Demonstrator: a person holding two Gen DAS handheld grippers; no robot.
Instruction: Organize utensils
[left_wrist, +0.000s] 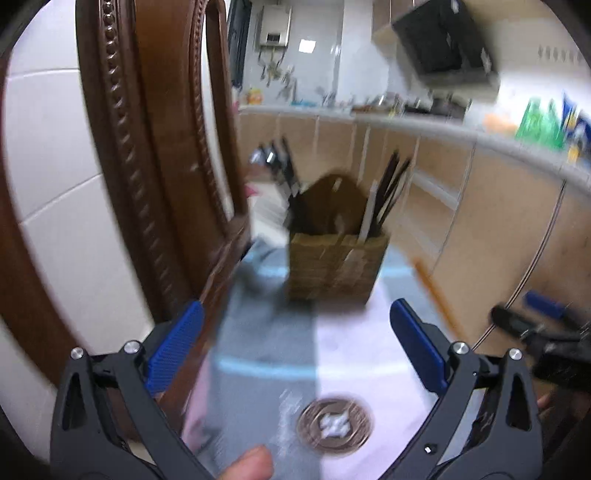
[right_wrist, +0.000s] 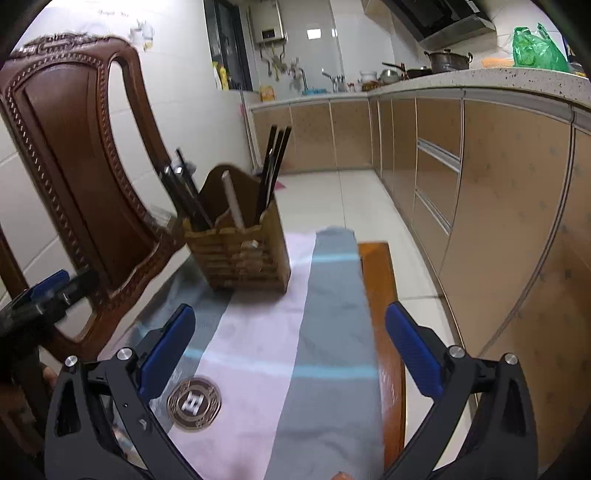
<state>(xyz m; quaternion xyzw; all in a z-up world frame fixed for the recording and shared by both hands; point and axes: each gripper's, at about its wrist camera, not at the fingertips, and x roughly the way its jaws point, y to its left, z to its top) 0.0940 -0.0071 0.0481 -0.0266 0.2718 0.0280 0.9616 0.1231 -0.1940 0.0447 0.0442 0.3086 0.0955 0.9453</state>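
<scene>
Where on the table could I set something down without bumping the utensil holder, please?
The striped cloth is bare between the bamboo utensil holder and the round coaster, and along its grey strip towards the bare wooden table edge. It is crowded on the other side, where the chair stands close beside the holder.

Ahead of my tongs (right_wrist: 290, 349) stands a slatted wooden holder (right_wrist: 240, 254) on a soft matt cloth (right_wrist: 332, 314) over the glossy wood table (right_wrist: 382, 295). My ribbed blue plastic pads (right_wrist: 413, 350) sit on matt black arms. Left: a polished, carved wooden chair (right_wrist: 74, 147).
</scene>
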